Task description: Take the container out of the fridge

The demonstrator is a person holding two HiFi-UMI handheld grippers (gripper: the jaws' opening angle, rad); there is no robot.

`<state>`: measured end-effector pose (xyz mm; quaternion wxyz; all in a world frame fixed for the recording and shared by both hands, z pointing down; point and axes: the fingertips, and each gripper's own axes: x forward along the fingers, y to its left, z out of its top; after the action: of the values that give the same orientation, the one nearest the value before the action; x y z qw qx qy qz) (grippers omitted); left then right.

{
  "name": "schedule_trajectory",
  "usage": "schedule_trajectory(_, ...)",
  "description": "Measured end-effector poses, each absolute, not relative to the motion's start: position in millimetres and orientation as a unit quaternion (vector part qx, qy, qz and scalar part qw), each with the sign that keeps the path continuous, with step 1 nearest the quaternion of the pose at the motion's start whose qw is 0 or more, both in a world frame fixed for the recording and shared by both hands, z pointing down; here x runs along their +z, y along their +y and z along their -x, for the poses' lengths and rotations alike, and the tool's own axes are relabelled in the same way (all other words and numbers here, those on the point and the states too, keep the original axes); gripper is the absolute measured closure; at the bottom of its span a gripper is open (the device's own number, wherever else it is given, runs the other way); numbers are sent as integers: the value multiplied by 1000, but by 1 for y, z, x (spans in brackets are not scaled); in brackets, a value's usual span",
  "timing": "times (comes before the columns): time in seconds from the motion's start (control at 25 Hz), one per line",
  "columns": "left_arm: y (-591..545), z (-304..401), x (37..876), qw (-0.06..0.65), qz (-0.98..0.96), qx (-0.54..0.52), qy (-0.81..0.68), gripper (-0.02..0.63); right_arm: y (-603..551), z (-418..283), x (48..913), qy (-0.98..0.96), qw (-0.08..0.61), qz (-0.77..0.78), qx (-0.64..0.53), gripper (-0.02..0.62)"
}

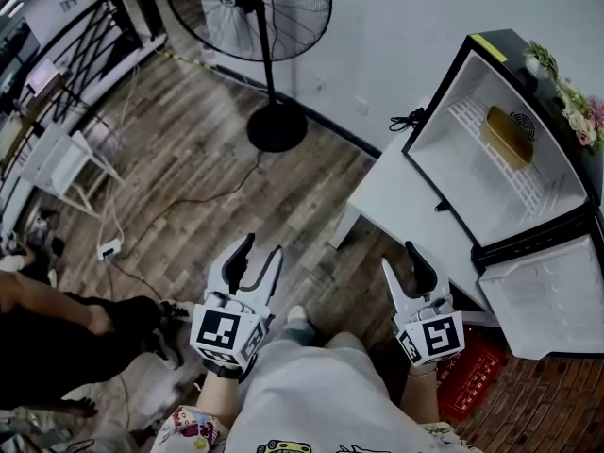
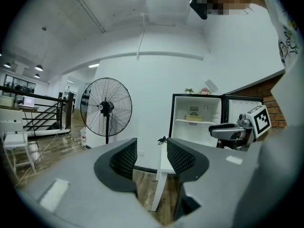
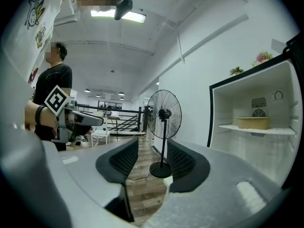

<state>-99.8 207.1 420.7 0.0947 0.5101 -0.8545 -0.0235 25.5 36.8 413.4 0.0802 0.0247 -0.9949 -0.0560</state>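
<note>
1. Left tongs (image 1: 262, 249): released. The jaws stand apart with nothing between them, held low near the holder's body over the wood floor (image 1: 189, 173).
2. Right tongs (image 1: 400, 258): also released and empty. They sit near the near edge of the white desk (image 1: 392, 196), well apart from the fridge (image 1: 442, 151).
3. The fridge stands on the desk at the right. Its door (image 1: 543, 295) is swung wide open toward the near right.
4. Container (image 1: 507, 136): tan and shallow, lying on the white wire shelf (image 1: 533, 189) inside the fridge, toward the back wall. Neither tongs touch it.
5. Flowers (image 1: 571, 102) sit on top of the fridge.
6. A pedestal fan (image 1: 274, 121) stands on the floor, to the far left of the desk.
7. A second person (image 3: 54, 87) in dark clothes stands at the left.
</note>
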Motion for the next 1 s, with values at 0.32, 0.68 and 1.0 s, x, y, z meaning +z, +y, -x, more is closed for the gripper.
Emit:
schedule_trajectory(0.32,211,118,433,106,-522,-27,-846,396,34,-13,420,-993,96,-45,-52,392)
schedule_trajectory(0.68,172,145,440,112,-540,-26,-834,383,-4,0,428,-991,102,-73,-41,383)
schedule_trajectory(1.0,92,188,430,100,-584,-21,-805,380,-69,26,417,-986,95,-129,-45,380)
